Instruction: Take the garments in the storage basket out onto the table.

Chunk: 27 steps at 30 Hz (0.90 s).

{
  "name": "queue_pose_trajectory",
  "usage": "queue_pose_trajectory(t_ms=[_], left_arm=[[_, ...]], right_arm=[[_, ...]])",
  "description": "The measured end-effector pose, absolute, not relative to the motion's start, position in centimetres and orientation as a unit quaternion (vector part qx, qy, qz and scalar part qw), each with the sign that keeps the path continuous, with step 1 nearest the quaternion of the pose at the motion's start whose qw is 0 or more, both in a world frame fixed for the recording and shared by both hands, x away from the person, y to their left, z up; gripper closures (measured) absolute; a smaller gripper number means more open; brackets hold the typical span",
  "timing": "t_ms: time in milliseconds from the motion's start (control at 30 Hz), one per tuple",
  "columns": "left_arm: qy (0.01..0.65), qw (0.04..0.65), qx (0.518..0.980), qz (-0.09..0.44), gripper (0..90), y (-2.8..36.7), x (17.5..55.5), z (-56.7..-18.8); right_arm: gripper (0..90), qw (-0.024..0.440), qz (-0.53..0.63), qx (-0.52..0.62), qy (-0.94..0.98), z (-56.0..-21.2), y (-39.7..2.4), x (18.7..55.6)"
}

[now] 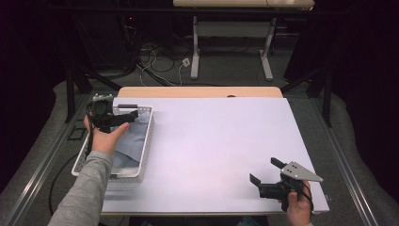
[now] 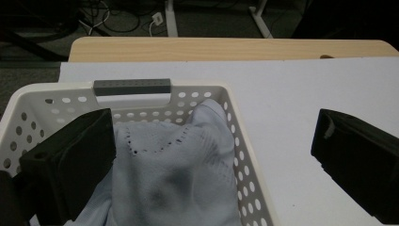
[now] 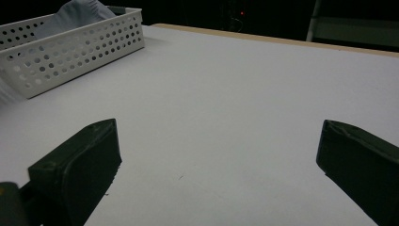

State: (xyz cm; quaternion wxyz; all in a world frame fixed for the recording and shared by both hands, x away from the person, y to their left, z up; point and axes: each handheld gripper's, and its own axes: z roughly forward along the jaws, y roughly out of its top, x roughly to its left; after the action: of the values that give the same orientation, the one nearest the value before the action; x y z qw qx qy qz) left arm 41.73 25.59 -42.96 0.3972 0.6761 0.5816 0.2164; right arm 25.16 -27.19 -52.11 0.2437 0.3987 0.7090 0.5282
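Cloth (image 2: 174, 179) in basket (image 2: 244, 155) beneath wide-spread left claw (image 1: 126, 109)

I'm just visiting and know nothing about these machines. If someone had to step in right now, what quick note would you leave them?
Left gripper: open, holding nothing, hovering over the white basket at the table's left edge, one jaw above the cloth, the other out past the basket's wall.
Right gripper: open, holding nothing, low over the bare white table near the front right corner.
Cloth: pale blue, bunched inside the basket, draped up against its far wall.
Done: nothing is gripped so far.
Left: probably closing the left jaws on the cloth and lifting it out, though that is a guess.
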Motion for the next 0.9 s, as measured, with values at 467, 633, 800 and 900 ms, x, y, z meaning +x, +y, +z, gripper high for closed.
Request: queue_pose_trajectory(t_ms=[467,633,800,900], left_arm=[[0.596,0.389,0.670,0.211,0.5,25.8,43.0,-44.3],[0.600,0.378,0.675,0.204,0.5,25.8,43.3,-44.6],[0.600,0.366,0.683,0.197,0.4,25.9,43.6,-44.8],[0.600,0.361,0.690,0.185,0.4,26.0,43.8,-45.0]], right_arm=[[0.2,0.236,0.527,0.402,0.711,-52.2,-27.1,25.2],[0.2,0.237,0.528,0.400,0.711,-52.2,-27.1,25.2],[0.3,0.235,0.528,0.400,0.711,-52.2,-27.1,25.2],[0.4,0.233,0.529,0.402,0.710,-52.3,-27.0,25.2]])
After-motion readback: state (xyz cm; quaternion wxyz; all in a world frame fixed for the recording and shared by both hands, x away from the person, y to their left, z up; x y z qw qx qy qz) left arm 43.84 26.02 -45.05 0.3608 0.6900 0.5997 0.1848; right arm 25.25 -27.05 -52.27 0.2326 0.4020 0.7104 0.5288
